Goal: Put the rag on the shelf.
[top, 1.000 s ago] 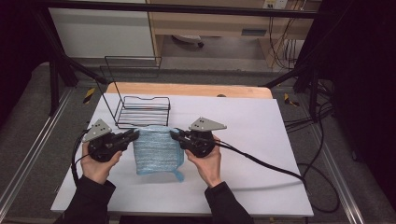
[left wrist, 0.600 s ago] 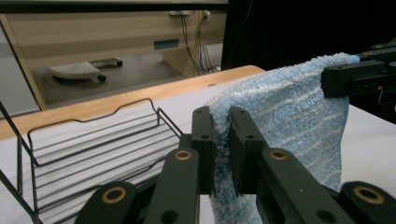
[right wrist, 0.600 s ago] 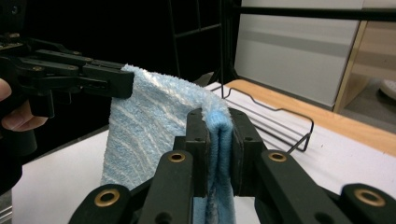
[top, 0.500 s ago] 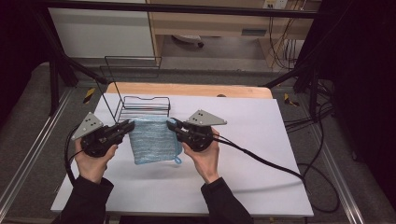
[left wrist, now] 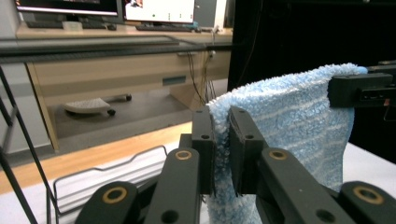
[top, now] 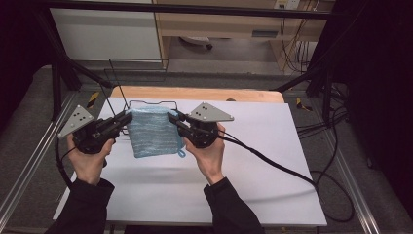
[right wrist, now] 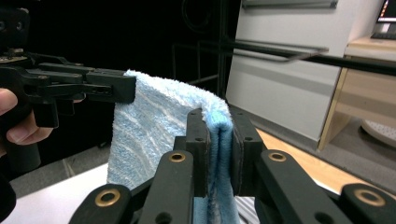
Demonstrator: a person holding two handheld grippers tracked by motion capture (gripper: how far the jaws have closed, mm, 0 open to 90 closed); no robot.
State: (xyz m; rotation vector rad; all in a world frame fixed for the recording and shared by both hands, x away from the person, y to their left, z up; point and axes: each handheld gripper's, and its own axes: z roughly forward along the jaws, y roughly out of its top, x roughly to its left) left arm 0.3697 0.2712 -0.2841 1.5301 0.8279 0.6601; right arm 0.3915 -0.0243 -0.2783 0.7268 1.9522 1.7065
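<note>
We hold a blue towel point(top: 152, 132) between our two hand-held grippers, above the white table point(top: 272, 161) and just in front of a black wire basket point(top: 146, 105) that stands toward 12 o'clock. The left hand-held gripper point(top: 125, 118) has its jaws pressed together on the upper corner of the towel at 9 o'clock, and the right hand-held gripper point(top: 171, 117) clamps the opposite upper corner at 3 o'clock — in both gripper views the terry cloth point(left wrist: 289, 116) is squeezed thin between the black jaws.

The towel hangs folded, with its lower edge loose toward 6 o'clock and a small loop at the lower corner. We judge it as light and very soft: it has no stiffness, so it sags between the two grips and will fold wherever it is not supported. It is not fragile and not slippery — the rough pile gives good friction. The corners of the top edge seem the best places to grip, because the cloth then stays spread.
</note>
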